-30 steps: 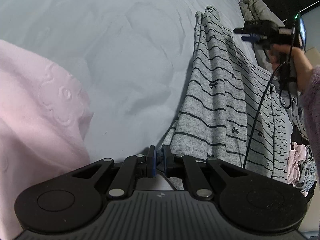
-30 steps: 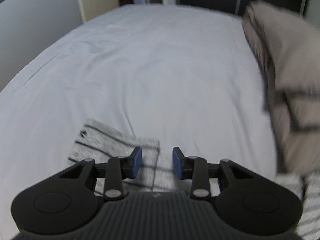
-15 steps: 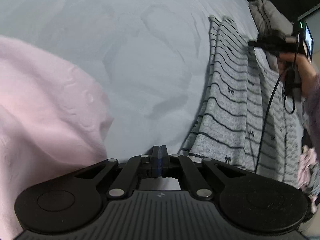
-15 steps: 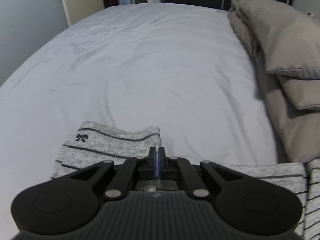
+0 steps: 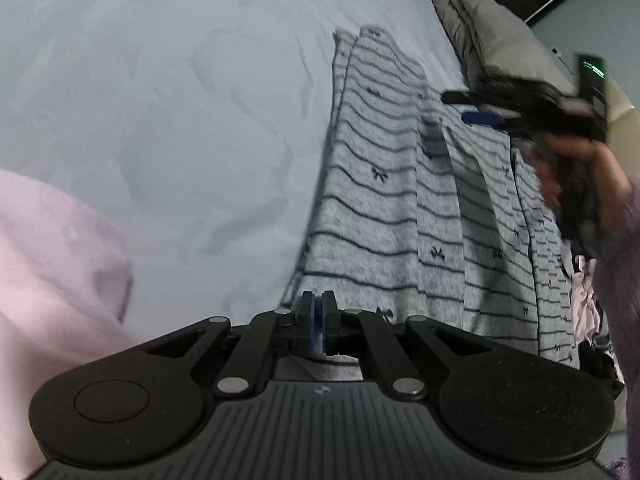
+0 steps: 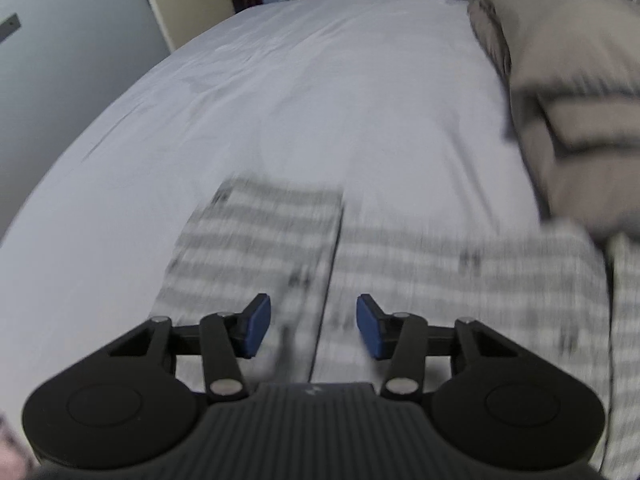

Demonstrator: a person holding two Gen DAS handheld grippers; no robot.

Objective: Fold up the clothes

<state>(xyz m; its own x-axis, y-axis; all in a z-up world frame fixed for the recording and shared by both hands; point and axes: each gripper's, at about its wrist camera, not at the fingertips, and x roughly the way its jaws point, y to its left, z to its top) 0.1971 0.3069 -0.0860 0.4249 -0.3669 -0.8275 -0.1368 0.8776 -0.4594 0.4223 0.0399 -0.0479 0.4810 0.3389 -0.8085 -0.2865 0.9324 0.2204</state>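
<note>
Striped garment released; right gripper jaws just opened.

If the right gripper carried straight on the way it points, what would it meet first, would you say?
Most likely the grey striped garment lying on the bed; the right gripper, jaws just opened and empty, points down at it, though blur hides depth.

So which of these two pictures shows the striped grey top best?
The left wrist view: the striped top lies nearly full length on the bed sheet, with stripes and small bows fairly clear. The right wrist view shows only its blurred far end.
</note>
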